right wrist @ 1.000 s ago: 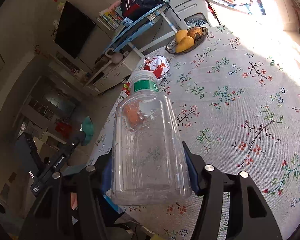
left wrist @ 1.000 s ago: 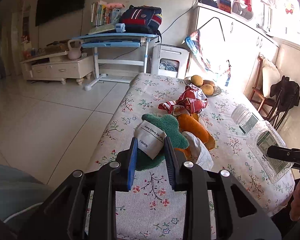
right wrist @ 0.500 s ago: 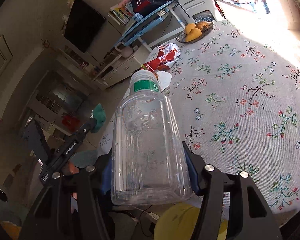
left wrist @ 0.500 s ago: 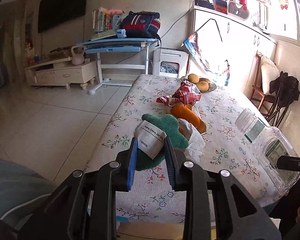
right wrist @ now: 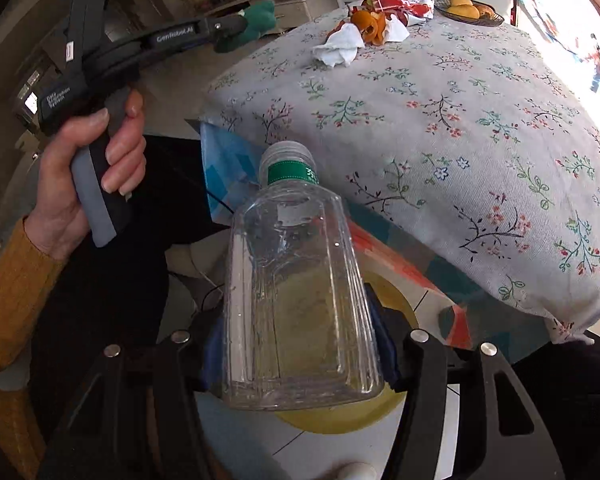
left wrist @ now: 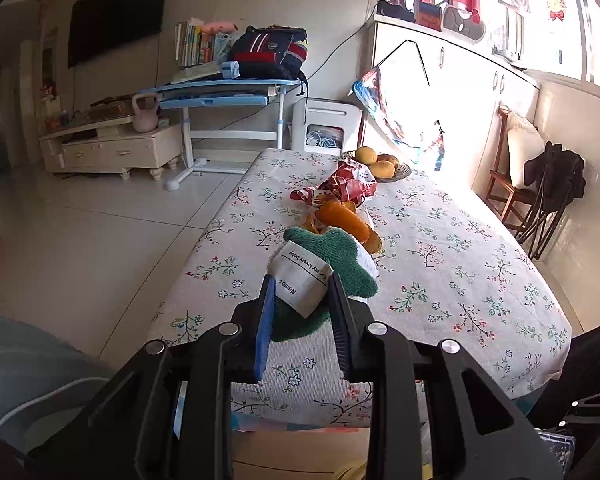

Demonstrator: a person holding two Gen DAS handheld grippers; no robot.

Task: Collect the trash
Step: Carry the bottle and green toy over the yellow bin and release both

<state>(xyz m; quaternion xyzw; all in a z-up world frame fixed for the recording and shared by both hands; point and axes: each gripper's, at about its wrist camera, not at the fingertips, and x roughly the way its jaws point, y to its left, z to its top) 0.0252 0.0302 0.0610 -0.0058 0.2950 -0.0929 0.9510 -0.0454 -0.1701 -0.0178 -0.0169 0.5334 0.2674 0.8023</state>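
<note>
My left gripper (left wrist: 300, 292) is shut on a green plush cloth (left wrist: 340, 258) with a white tag, held in the air near the table's front left corner. The right wrist view shows the same left gripper (right wrist: 236, 24), gripped by a person's hand (right wrist: 96, 168). My right gripper (right wrist: 300, 352) is shut on an empty clear plastic bottle (right wrist: 296, 300) with a green neck label. The bottle is off the table and tilted down over a yellow bin (right wrist: 340, 420) on the floor. On the floral tablecloth (left wrist: 460, 280) lie orange peels (left wrist: 342, 216), a white tissue (right wrist: 340, 46) and a red-white wrapper (left wrist: 352, 184).
A bowl of fruit (left wrist: 380, 164) stands at the table's far end. A chair with a dark coat (left wrist: 552, 184) is to the right of the table. A blue desk (left wrist: 220, 92) and a low cabinet (left wrist: 108, 148) stand on the tiled floor behind. A colourful sheet (right wrist: 228, 168) shows under the cloth.
My right gripper carried the bottle off the table's edge and tipped it down over the yellow bin. My left gripper drew back from the table with the green plush.
</note>
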